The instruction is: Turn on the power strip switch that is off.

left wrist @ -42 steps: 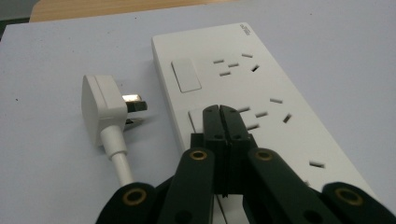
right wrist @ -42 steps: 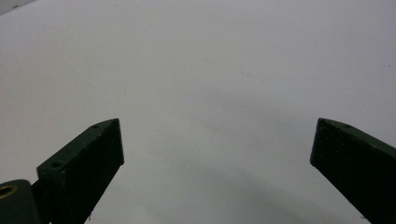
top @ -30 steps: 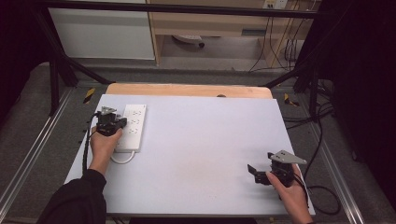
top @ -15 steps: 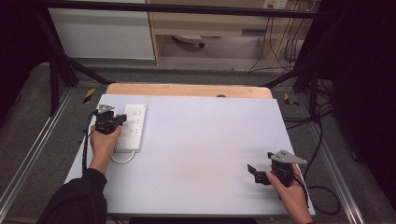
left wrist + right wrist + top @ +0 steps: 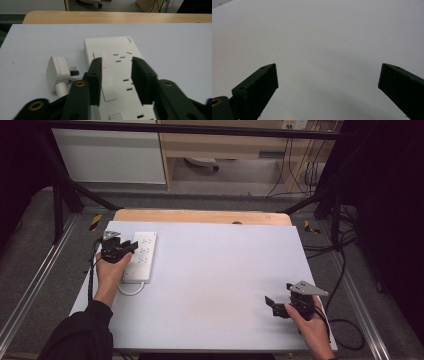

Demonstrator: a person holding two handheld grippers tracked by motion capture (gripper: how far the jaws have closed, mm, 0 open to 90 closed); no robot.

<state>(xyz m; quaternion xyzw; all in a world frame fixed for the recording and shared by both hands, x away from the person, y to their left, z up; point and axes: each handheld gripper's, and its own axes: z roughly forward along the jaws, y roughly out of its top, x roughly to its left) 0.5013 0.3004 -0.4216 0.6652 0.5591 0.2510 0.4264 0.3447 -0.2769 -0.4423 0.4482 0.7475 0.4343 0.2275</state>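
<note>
Left gripper (image 5: 127, 246) jaws parted over power strip (image 5: 140, 256) near table (image 5: 210, 270) left edge; right gripper (image 5: 274, 304) wide open, near-right, bare surface between.

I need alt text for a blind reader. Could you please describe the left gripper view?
The left gripper, jaws apart, hovers over a white power strip lying on a pale table. A white plug lies unplugged on the table beside the strip, its metal pins pointing toward it.

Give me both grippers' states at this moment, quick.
Left gripper: open, empty, above the power strip.
Right gripper: open wide, empty, over the bare table.
</note>
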